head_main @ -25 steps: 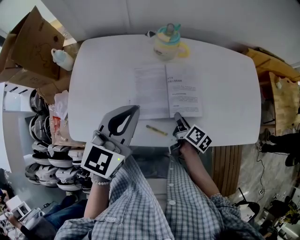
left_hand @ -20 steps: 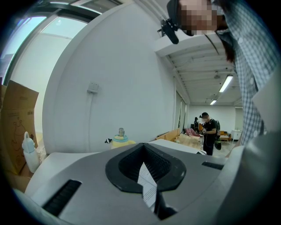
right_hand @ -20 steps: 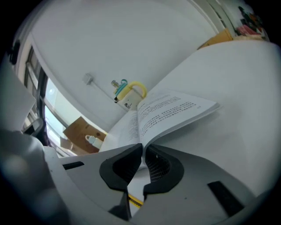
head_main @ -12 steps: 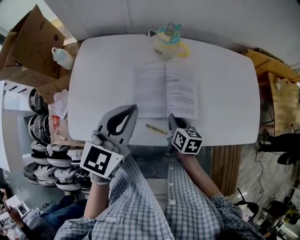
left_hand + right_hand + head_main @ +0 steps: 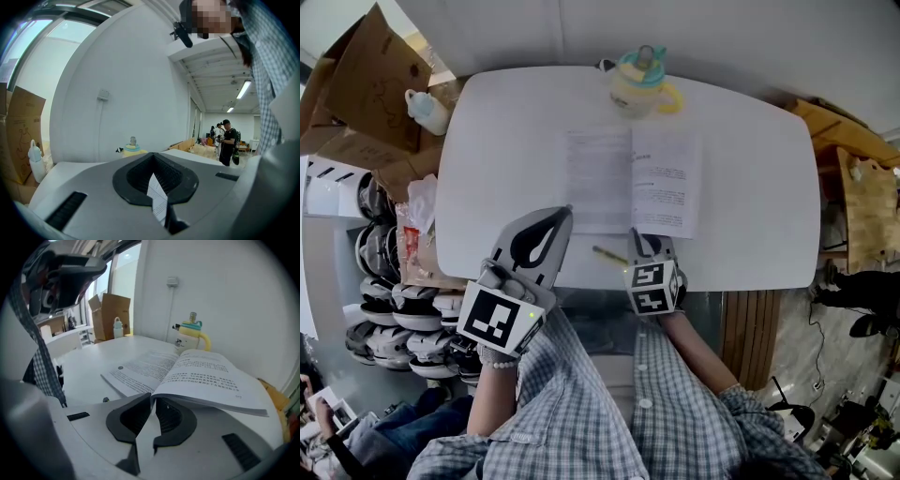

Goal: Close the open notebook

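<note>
The open notebook (image 5: 633,178) lies in the middle of the white table (image 5: 750,169), printed pages up. My right gripper (image 5: 639,234) is at its near edge, just right of the spine. In the right gripper view the jaws (image 5: 152,397) are shut on the near edge of the right-hand pages (image 5: 206,376), which are raised slightly off the table. My left gripper (image 5: 569,210) hovers by the notebook's near left corner, jaws shut with nothing in them. In the left gripper view (image 5: 152,157) a strip of page shows past the closed tips.
A yellow cup with a teal lid (image 5: 639,84) stands behind the notebook. A yellow pen (image 5: 609,256) lies near the front edge between the grippers. Cardboard boxes (image 5: 366,84), a white bottle (image 5: 427,112) and stacked helmets (image 5: 394,319) are left of the table.
My right gripper rolled and slid left along the notebook's near edge, and its jaws closed on the right-hand pages. The left gripper stayed put.
</note>
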The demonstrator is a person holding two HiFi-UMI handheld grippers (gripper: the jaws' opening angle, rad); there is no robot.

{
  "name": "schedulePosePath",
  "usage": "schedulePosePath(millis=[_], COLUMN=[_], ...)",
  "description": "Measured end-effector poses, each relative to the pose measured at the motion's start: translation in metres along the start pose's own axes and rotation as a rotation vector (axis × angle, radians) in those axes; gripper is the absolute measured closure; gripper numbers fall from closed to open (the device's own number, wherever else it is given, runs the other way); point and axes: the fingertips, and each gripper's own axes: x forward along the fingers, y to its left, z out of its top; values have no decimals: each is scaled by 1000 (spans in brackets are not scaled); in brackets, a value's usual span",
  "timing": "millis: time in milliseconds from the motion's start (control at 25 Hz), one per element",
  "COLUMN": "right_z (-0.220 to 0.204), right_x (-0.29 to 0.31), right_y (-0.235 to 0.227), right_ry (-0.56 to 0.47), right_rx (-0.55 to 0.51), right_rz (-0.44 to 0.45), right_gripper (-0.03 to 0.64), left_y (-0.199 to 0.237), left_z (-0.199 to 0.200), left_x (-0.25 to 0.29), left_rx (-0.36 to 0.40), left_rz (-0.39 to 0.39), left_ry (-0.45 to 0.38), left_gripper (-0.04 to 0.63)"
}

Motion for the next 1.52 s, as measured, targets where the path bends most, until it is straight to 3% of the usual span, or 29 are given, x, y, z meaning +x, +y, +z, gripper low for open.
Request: schedulePosePath(millis=[480, 760, 920, 1120, 1240, 1520], right_z=[5, 2, -9, -17, -16, -17], right_x=[8, 22, 32, 38, 36, 26], right_y=[21, 34, 46, 52, 52, 55], right_ry=[84, 127, 177, 188, 186, 148], right_rx=[-281, -300, -468, -585, -583, -443], right_rz=[-24, 7, 10, 34, 67, 200], right_gripper=[580, 584, 584, 581, 581, 561], left_y=[8, 12, 14, 18, 17, 9], left_z=[0, -1, -1, -3, -3, -2], left_x=[-5, -7, -9, -12, -11, -8], left_rx=[-5, -2, -3, -10, -12, -14], left_rz=[16, 28, 36, 45, 42, 32], left_ry=[-2, -1, -1, -1, -2, 1], left_gripper=[588, 588, 588, 588, 588, 588])
